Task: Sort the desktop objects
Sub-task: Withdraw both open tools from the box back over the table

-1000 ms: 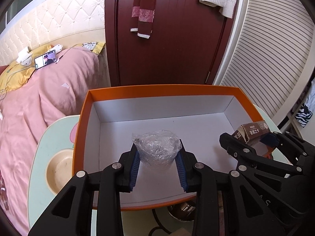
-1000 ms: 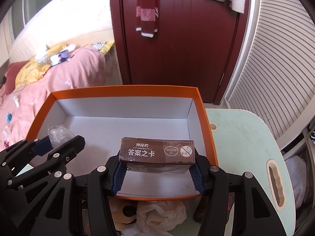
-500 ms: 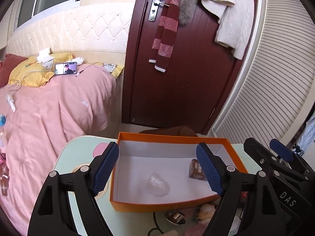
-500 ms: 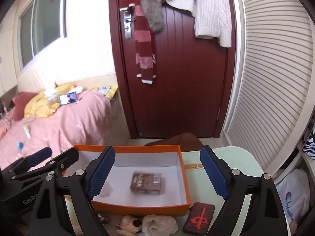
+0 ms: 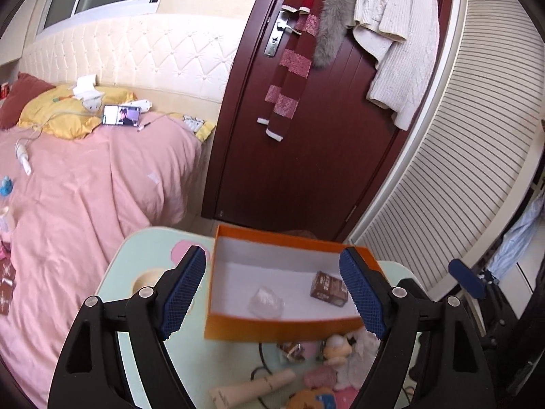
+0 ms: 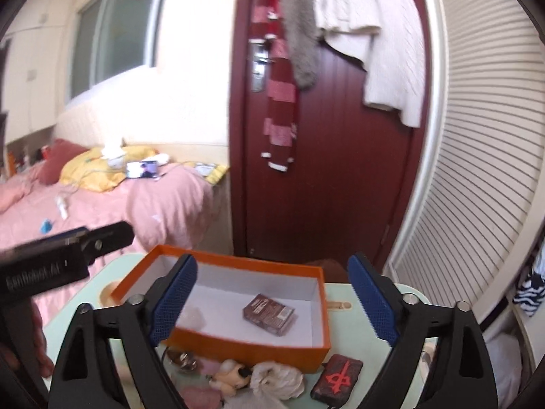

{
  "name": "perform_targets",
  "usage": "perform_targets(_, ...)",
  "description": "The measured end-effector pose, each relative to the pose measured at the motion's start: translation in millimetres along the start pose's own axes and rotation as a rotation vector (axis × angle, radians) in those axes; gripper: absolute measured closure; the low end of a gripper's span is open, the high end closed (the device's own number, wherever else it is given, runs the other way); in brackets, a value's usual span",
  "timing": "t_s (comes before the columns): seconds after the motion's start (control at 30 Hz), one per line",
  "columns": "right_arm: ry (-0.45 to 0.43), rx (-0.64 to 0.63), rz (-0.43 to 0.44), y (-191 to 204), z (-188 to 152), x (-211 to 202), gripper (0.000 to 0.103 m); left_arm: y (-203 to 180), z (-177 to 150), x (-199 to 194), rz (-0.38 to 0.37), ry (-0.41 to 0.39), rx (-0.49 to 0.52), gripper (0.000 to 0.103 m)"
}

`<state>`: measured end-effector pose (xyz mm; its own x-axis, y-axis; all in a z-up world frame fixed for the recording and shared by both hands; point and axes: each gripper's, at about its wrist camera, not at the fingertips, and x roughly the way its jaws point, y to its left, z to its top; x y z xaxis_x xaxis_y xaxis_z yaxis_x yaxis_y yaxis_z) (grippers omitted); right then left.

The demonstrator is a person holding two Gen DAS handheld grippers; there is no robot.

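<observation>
Both tools have let go and pulled up and back from the orange box. Left tool stands wide, empty. Right tool is opening wider, nothing between its jaws. Plastic-wrapped lump and brown card box lie apart inside the orange box on the tabletop; toys clutter its near edge.

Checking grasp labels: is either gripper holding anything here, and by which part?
Nothing is held. Left gripper is open and empty; the right gripper is opening, empty. Brown card box lies in the orange box.
</observation>
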<state>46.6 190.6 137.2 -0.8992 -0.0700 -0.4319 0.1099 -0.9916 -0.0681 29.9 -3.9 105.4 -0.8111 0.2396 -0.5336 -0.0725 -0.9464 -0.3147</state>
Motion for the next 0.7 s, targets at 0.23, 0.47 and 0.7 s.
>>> perform_targets(0.23, 0.189, 0.088, 0.044, -15.0, -40.6, -0.7, 0.004, 17.3, -47.4, -10.5, 0.019, 0.162, 0.013, 0.022)
perform_targets(0.47, 0.310, 0.166, 0.040, -37.2, -77.0, -3.9, 0.007, 16.0, -93.5, -7.6, -0.054, 0.342, 0.036, 0.022)
perform_targets(0.7, 0.387, 0.191, 0.054, -39.3, -99.3, 2.1, 0.017, -0.9, -100.0, -1.8, -0.075, 0.380, 0.093, 0.022)
